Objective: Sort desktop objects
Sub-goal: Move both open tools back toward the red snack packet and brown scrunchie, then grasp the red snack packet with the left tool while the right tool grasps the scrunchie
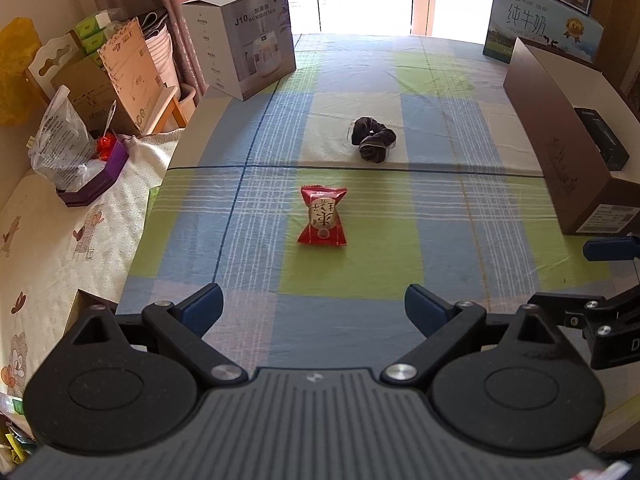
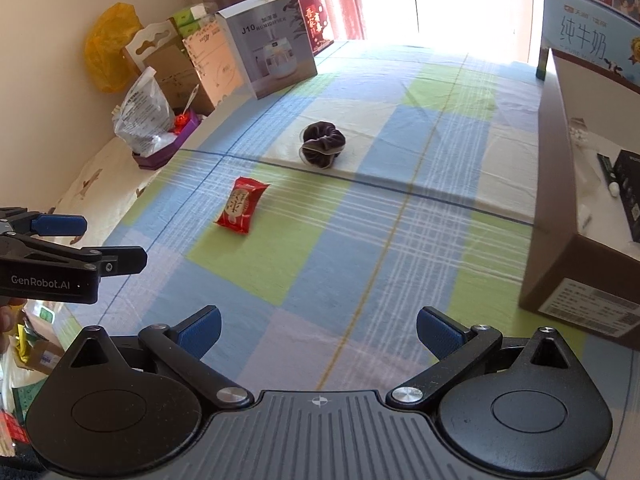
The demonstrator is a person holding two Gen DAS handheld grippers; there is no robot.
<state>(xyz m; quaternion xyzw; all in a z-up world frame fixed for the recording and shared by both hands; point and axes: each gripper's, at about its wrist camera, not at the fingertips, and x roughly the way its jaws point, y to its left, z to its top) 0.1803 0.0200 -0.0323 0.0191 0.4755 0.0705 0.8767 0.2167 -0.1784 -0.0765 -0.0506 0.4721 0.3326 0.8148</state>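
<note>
**Straight ahead of the left gripper: the red snack packet**

On the checked tablecloth (image 1: 460, 240), the red snack packet (image 1: 322, 216) is seen dead ahead of the wide-open, empty left gripper (image 1: 314, 306), long axis pointing away. From the likewise open, empty right gripper (image 2: 318, 330) it lies forward-left; the dark scrunchie (image 1: 372, 138) sits beyond.

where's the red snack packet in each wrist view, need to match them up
Left wrist view: the red snack packet lies near the centre, straight ahead of the open left gripper.
Right wrist view: the packet lies left of centre, tilted, ahead and to the left of the open right gripper.
Shared landmark: the dark scrunchie lies just beyond the packet in both views.
</note>
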